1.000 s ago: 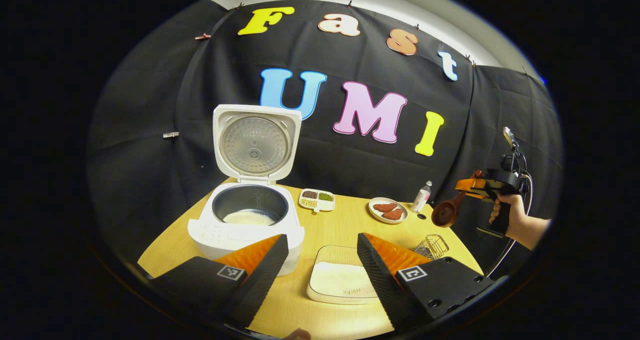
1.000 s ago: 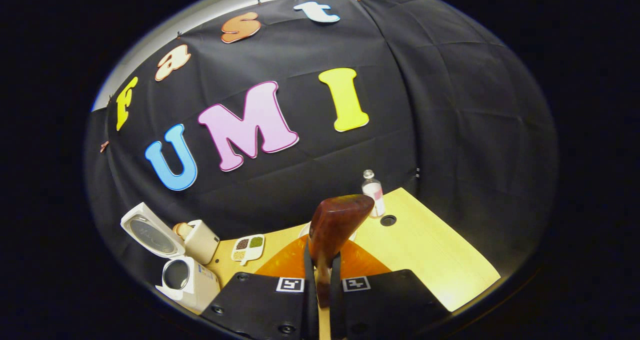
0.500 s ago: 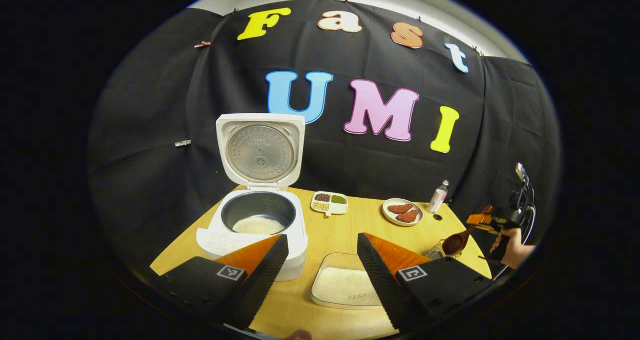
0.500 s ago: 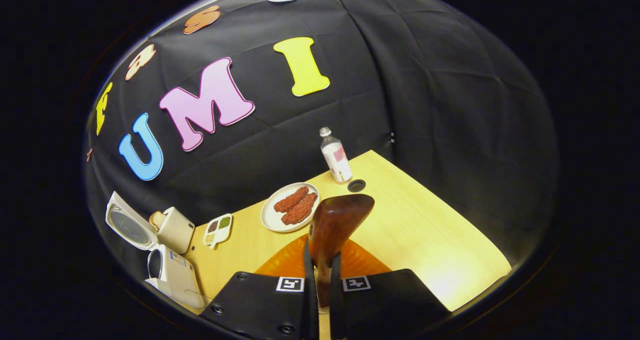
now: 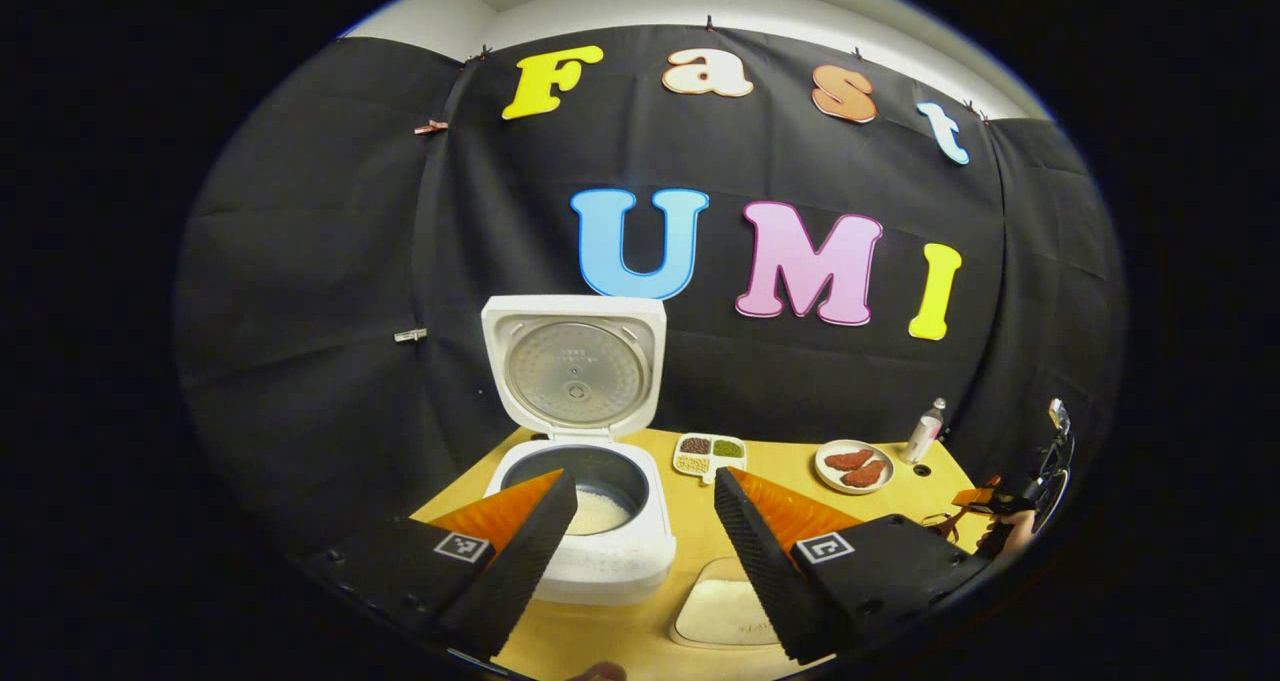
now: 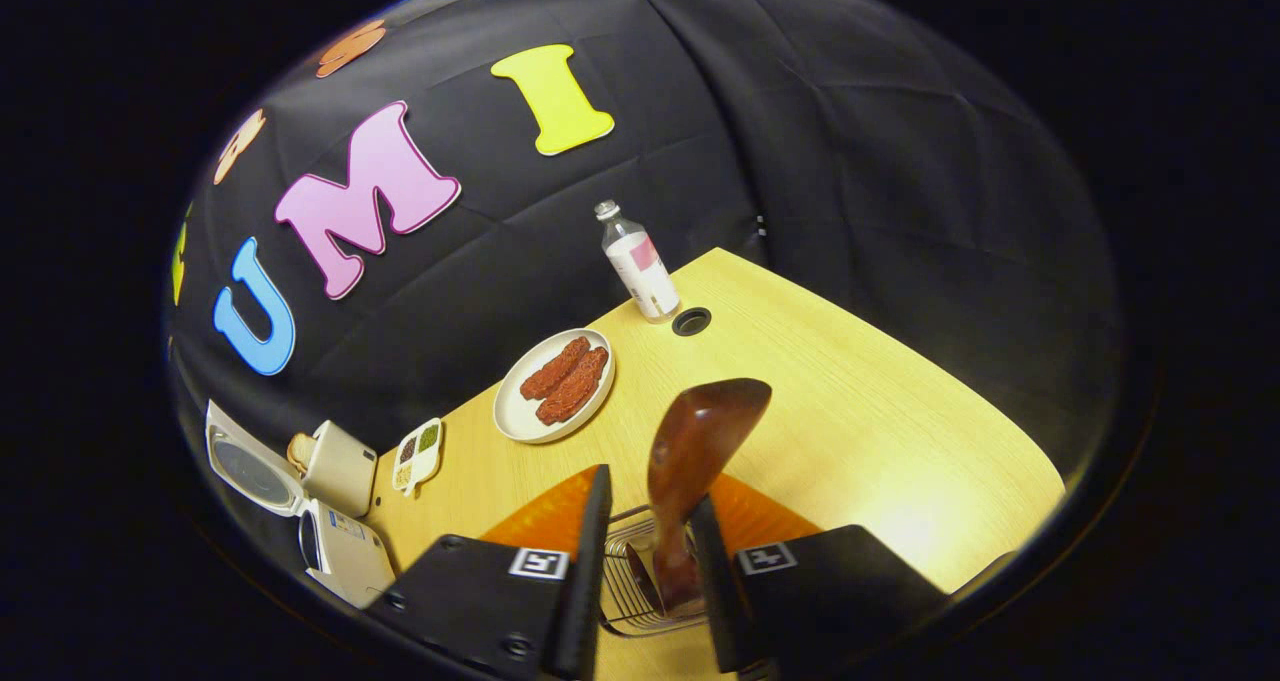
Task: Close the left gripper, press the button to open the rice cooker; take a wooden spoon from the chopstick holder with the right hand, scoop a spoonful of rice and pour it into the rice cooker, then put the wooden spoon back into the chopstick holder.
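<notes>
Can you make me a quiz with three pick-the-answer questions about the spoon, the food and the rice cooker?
1. Where does the handle end of the wooden spoon sit?
A. In the wire chopstick holder
B. Inside the rice cooker
C. On the plate

2. How many reddish pieces of food lie on the white plate?
A. One
B. Two
C. Four

3. What is the rice cooker's lid doing?
A. It is shut
B. It stands open, tipped up at the back
C. It lies flat on the table

Answers:
1 A, because the right gripper view shows the spoon standing up out of the wire holder.
2 B, because two long pieces lie side by side on the plate.
3 B, because the left gripper view shows the lid upright behind the pot, with white rice in the bottom.
</notes>
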`<state>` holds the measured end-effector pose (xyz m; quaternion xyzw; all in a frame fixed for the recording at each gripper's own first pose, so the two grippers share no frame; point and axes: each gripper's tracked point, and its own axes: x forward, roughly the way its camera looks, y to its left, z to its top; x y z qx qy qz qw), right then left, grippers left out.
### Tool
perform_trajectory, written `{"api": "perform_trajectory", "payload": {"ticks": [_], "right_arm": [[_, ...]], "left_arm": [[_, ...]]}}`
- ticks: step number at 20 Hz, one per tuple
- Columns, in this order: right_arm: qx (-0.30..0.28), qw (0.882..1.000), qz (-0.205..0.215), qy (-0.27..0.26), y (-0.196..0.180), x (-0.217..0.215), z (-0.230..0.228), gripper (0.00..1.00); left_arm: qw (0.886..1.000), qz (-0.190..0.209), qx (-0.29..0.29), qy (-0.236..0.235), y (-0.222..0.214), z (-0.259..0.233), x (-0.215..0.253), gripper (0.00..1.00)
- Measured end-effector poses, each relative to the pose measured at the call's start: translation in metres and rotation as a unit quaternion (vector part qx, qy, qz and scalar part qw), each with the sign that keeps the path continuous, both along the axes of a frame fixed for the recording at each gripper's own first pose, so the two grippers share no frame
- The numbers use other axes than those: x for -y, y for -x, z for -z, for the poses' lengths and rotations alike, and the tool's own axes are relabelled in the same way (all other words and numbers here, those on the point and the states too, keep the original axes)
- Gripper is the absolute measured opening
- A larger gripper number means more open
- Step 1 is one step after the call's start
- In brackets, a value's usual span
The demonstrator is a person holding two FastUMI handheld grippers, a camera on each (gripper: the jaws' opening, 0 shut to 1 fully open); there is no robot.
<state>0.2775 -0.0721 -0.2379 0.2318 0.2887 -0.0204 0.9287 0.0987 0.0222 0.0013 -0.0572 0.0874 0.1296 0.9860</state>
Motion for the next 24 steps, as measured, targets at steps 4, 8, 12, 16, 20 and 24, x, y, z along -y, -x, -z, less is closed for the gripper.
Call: {"api": "perform_trajectory", "payload": {"ticks": [4,8,12,16,20,24], "right_arm": [[0.011,0.999,0.006,0.039,0.015,0.02,-0.012,0.99],[0.019,0.996,0.012,0.09,0.048,0.046,-0.022,0.99],[0.002,0.992,0.027,0.127,0.092,0.074,-0.02,0.99],[-0.023,0.99,0.04,0.132,0.134,0.088,-0.015,0.99],[-0.043,0.987,0.051,0.148,0.163,0.098,-0.008,0.98],[-0.054,0.986,0.049,0.147,0.182,0.089,-0.005,0.99]], "left_arm": [[1.0,-0.019,0.023,0.008,-0.021,-0.029,-0.035,0.95],[0.997,-0.018,0.053,-0.046,-0.062,-0.078,-0.066,0.95],[0.992,-0.015,0.097,-0.085,-0.112,-0.129,-0.097,0.94],[0.991,-0.015,0.112,-0.068,-0.168,-0.151,-0.131,0.94],[0.993,-0.019,0.104,-0.055,-0.228,-0.154,-0.174,0.94],[0.997,-0.022,0.051,-0.049,-0.274,-0.12,-0.209,0.95]]}}
